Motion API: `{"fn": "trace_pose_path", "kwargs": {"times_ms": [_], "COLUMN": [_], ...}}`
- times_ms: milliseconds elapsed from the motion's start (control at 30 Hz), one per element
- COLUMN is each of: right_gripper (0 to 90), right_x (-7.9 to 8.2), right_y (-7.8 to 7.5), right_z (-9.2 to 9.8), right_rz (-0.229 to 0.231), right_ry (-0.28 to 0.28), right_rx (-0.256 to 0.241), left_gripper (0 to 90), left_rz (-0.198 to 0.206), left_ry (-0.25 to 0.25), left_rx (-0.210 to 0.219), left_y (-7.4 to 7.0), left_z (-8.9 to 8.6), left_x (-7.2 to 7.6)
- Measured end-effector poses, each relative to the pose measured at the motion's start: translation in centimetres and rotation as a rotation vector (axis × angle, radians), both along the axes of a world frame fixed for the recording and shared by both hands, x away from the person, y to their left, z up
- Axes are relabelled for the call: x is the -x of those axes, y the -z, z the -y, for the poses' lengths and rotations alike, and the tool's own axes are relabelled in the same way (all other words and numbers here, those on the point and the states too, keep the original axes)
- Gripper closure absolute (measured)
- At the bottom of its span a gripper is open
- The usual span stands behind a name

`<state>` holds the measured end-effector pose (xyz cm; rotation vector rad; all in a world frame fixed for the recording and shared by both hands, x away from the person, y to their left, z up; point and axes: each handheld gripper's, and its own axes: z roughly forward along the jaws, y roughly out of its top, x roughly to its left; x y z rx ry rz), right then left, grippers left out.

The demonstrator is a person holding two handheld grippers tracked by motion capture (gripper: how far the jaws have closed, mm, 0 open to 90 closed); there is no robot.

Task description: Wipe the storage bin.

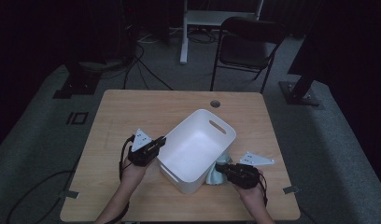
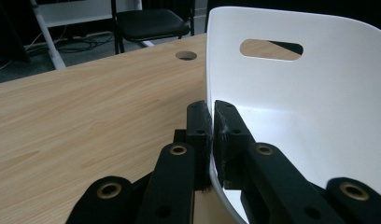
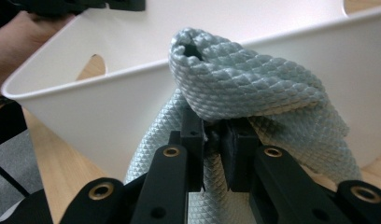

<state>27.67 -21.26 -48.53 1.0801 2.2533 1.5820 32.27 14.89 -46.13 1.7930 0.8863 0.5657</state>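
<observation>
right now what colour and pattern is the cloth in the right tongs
Pale blue-grey cloth with a raised diamond weave, clearest in the right gripper view.

Dim room with black, murky edges in the high view, soft overhead light on the table (image 1: pixel 132 112), no glare, near jaws slightly blurred in both gripper views.

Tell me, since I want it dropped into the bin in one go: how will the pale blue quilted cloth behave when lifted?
Probably floppy: the pale blue quilted cloth folds over itself above the right gripper, whose jaws pinch it. Likely light, since a small pinch holds the fold up. Its loose end may drag against the white plastic bin, which the left gripper grips by the rim.
</observation>
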Motion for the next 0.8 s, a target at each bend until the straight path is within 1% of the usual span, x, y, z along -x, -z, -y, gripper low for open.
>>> {"fn": "trace_pose_path", "kwargs": {"times_ms": [233,567,800], "right_gripper": [80.4,80.4,80.4], "right_x": [-0.6,-1.6,-2.2], "right_y": [1.3,3.2,4.3], "right_z": [0.3,0.6,0.6], "right_rz": [-0.040,-0.101,-0.127], "right_ry": [0.013,0.025,0.041], "right_rx": [0.005,0.037,0.069], "left_gripper": [85.8,85.6,85.5], "left_rz": [0.000,-0.001,0.000], "left_ry": [0.000,-0.001,-0.007], "left_rx": [0.001,0.000,0.001], "left_y": [0.0,0.0,0.0], "left_z": [0.1,0.1,0.2], "left_x": [0.0,0.0,0.0]}}
